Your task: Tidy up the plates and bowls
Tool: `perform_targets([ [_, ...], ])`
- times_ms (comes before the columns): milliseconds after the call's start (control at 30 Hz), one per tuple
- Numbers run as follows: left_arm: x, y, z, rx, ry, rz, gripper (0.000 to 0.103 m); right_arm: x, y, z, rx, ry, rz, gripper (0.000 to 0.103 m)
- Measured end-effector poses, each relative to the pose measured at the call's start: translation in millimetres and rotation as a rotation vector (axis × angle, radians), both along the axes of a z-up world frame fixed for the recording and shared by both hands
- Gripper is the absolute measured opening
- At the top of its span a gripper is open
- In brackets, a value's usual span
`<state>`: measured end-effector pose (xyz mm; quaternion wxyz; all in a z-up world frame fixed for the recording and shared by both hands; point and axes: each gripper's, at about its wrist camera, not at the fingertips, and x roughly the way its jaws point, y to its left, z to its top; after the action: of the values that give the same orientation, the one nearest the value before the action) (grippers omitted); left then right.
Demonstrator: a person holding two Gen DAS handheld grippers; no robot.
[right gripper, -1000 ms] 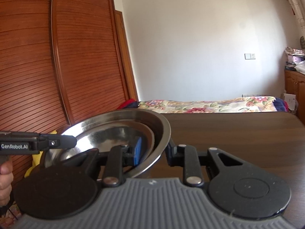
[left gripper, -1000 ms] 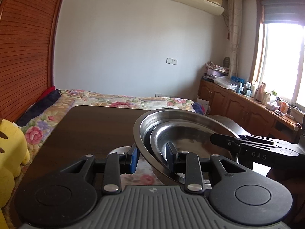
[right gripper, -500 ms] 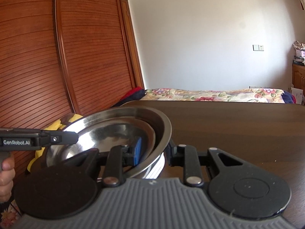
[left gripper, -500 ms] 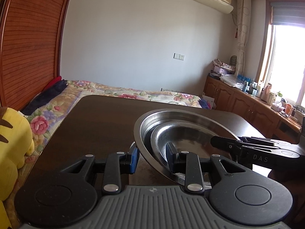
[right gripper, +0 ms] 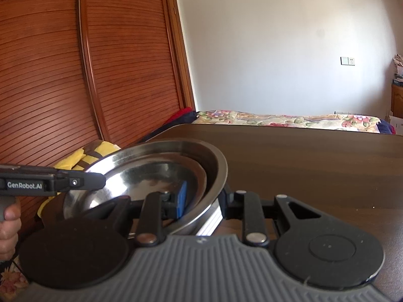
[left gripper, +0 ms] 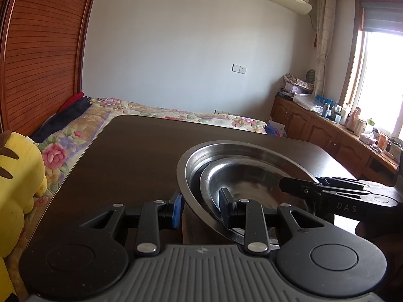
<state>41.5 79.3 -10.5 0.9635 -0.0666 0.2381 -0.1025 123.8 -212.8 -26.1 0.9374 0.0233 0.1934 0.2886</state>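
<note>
Over the dark bench, both grippers pinch the rim of the big steel bowl from opposite sides: left gripper and right gripper, fingers closed on the wall. A smaller bowl already sits nested inside; the stack looks not yet set down. "DAS" and "GenRobot.AI" read on the tools.

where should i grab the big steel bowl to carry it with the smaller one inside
Grip the big steel bowl by its thin flared rim, one finger inside and one outside the wall, from two opposite sides. That is how the left gripper and right gripper hold it now; it sits tilted, the smaller bowl nested inside.
</note>
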Motion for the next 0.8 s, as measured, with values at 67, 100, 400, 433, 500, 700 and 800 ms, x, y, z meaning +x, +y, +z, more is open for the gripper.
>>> perform_targets([
  [67,0,0,0,0.002,-0.002,-0.003,0.032,0,0,-1,0.002,0.003,-0.002,0.029],
  [100,0,1,-1,0.002,-0.002,-0.004,0.032,0,0,-1,0.001,0.002,-0.002,0.029],
  [400,1,-2,1,0.014,0.006,-0.007,0.036,1,1,1,-0.016,-0.005,-0.009,0.030],
  [433,1,-1,1,0.016,0.005,-0.005,0.037,0,1,2,-0.018,-0.007,-0.012,0.031],
  [500,0,-2,3,0.022,0.002,0.001,0.043,0,-1,4,-0.018,-0.010,-0.014,0.032],
  [700,-3,-4,8,0.050,-0.010,0.017,0.054,-5,-12,10,-0.014,-0.036,-0.042,0.039],
  [800,-4,-5,13,0.073,-0.025,0.034,0.064,-8,-16,14,-0.012,-0.050,-0.057,0.039],
])
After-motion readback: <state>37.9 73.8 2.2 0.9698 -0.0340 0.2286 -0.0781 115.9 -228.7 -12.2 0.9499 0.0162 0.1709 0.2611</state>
